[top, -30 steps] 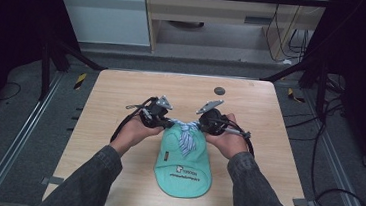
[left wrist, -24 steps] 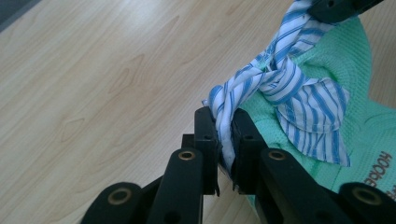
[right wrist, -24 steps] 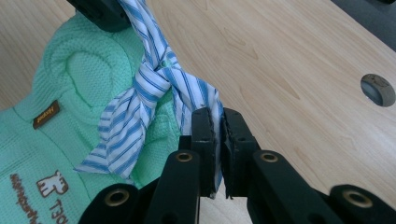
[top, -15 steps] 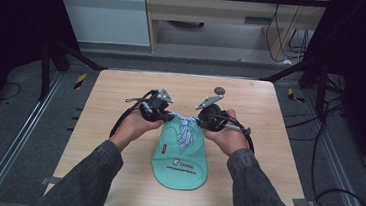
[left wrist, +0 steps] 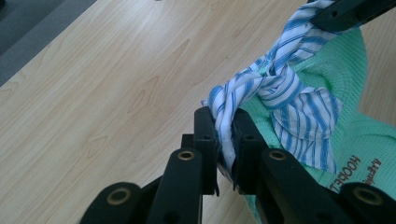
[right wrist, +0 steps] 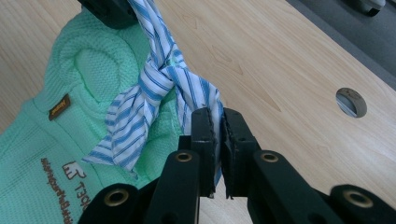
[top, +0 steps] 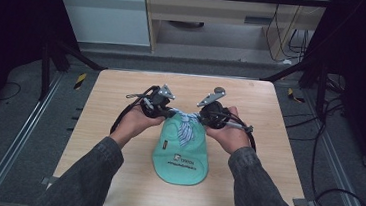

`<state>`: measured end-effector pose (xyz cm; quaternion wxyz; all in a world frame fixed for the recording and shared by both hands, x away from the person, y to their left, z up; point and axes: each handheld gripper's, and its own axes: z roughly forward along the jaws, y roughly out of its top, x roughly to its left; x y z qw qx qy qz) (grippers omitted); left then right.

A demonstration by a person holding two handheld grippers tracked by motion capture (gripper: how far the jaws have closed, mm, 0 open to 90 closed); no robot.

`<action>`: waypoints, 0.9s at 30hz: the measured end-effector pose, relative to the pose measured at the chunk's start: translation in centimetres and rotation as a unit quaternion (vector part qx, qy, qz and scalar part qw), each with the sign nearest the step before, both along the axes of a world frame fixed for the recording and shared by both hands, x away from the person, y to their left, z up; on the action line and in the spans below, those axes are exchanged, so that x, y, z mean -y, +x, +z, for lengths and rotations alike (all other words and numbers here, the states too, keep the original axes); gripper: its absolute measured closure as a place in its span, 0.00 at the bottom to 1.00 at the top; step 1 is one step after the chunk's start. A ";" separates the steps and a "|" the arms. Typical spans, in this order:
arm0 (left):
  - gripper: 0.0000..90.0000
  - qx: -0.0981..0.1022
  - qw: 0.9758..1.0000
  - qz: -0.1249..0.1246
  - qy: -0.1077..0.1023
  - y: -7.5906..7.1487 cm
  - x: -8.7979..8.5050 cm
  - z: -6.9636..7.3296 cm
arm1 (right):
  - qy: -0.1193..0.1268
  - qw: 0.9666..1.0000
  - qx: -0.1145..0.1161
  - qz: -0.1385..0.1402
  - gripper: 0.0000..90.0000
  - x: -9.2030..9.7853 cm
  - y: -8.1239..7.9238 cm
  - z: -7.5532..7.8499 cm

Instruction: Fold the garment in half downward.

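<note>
Striped cloth (left wrist: 280, 88) — white with blue lines — is knotted at its middle, and each end is clamped in a claw. The left gripper (left wrist: 224, 135) has its jaws shut tight on one twisted end, the right gripper (right wrist: 215, 128) has its jaws shut tight on the other, and in the high view the two hands sit on either side of the knot (top: 185, 117), with the left gripper (top: 162, 112) and the right gripper (top: 205, 117) pointing inward at each other. That opposed hold looks meant for pulling the ends apart, to draw the knot snug. The loose tail of the cloth hangs down from the knot over a mint-green cap (top: 182, 150), which lies on the table just below the hands, its printed peak toward the person; whether the cloth is tied through the cap's back or merely lies over it I cannot tell.

Underneath is a pale wooden table (top: 115, 107), bare apart from a round hole (right wrist: 351, 101) near its far edge. Around it the room is dim — dark frame bars, grey floor, loose cables (top: 333, 196) at the right, and a light cabinet (top: 103, 20) beyond.
</note>
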<state>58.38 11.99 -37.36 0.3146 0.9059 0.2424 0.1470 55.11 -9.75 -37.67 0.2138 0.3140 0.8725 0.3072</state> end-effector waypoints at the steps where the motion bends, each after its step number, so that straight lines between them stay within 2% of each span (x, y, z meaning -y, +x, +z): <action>1: 0.92 0.001 1.000 0.001 -0.001 0.1 0.0 0.0 | -0.002 1.000 0.001 0.000 0.94 0.0 0.0 0.1; 15: 0.90 -0.007 1.000 -0.003 -0.007 0.4 -0.3 -0.1 | -0.019 1.000 0.013 -0.003 0.94 -0.2 0.1 0.9; 27: 0.91 0.011 1.000 -0.001 0.003 0.8 0.3 1.5 | -0.019 1.000 0.024 -0.009 0.94 -0.3 0.8 1.6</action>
